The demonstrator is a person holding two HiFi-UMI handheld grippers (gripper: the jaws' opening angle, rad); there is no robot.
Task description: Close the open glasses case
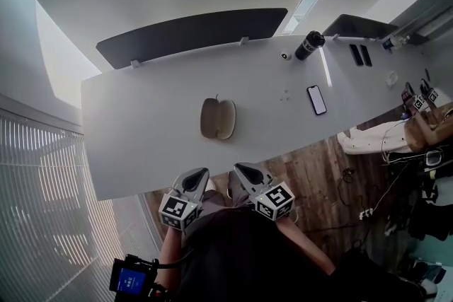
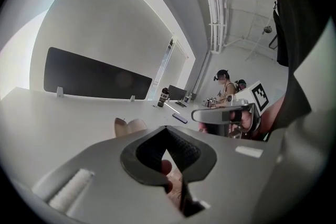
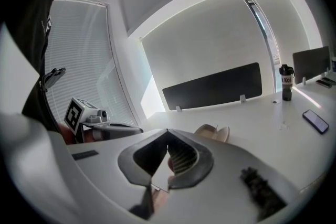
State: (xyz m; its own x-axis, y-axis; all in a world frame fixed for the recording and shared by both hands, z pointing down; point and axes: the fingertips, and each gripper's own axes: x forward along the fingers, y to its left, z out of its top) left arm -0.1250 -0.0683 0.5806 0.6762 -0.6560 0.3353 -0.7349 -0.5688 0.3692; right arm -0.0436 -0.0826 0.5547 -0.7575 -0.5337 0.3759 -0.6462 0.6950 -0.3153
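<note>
**Item 1: left gripper** point(image 1: 197, 177). Held low at the near table edge, at 7 o'clock from the case. Its own view shows the jaws brought together at the tips with nothing between them.

**Item 2: table** point(image 1: 134, 131). White, long, mostly bare around the case.

**Item 3: glasses case** point(image 1: 217, 118). Tan clamshell lying open near the table's middle, both halves spread flat side by side with the hollows up. It sits at 12 o'clock from the grippers and well apart from both. It also shows ahead of the jaws in both gripper views. Whether anything lies inside cannot be told.

**Item 4: right gripper** point(image 1: 245, 172). Just beside the left one, at 5 o'clock from the case. Jaws likewise closed tip to tip, empty.

**Item 5: phone** point(image 1: 316, 99). Dark, lying flat at 3 o'clock from the case, apart from it.

**Item 6: bottle** point(image 1: 309, 45). Dark, at 2 o'clock, far side of the table.

**Step in hand:** judged as the start. Neither gripper is near the case and the closing is not yet begun.

**Next move calls for:** reaching forward toward 12 o'clock. One gripper likely steadies one half. The other gets under the free half's outer edge and folds it over the hinge until the two halves meet.
</note>
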